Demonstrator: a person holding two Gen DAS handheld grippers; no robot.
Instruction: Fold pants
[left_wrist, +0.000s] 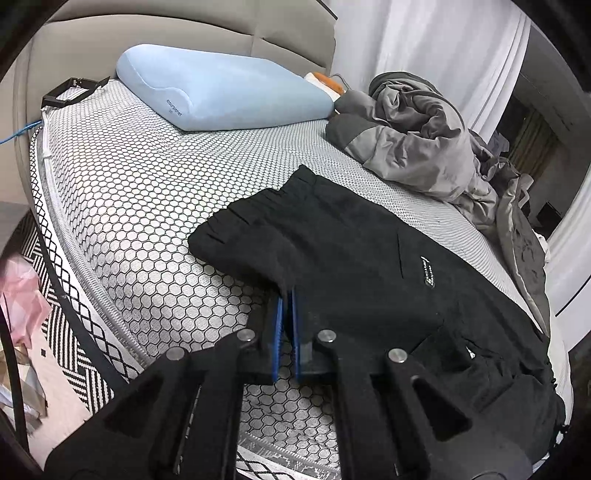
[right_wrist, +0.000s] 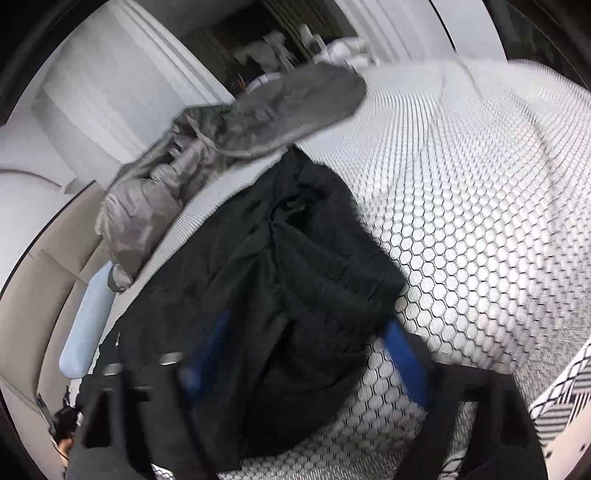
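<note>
The black pants (left_wrist: 351, 258) lie folded on the honeycomb-patterned mattress (left_wrist: 140, 206), waistband towards the pillow. My left gripper (left_wrist: 287, 295) is shut, its blue pads pressed together on the near edge of the pants. In the right wrist view the pants (right_wrist: 288, 273) lie bunched in front of me. My right gripper (right_wrist: 306, 332) is open, its blue fingers (right_wrist: 402, 354) wide apart on either side of the pants' end. That view is motion-blurred.
A light blue pillow (left_wrist: 221, 88) lies at the headboard. A crumpled grey quilt (left_wrist: 417, 144) lies beyond the pants, also in the right wrist view (right_wrist: 221, 140). The bed edge (left_wrist: 74, 258) and a patterned rug (left_wrist: 70, 339) lie to the left.
</note>
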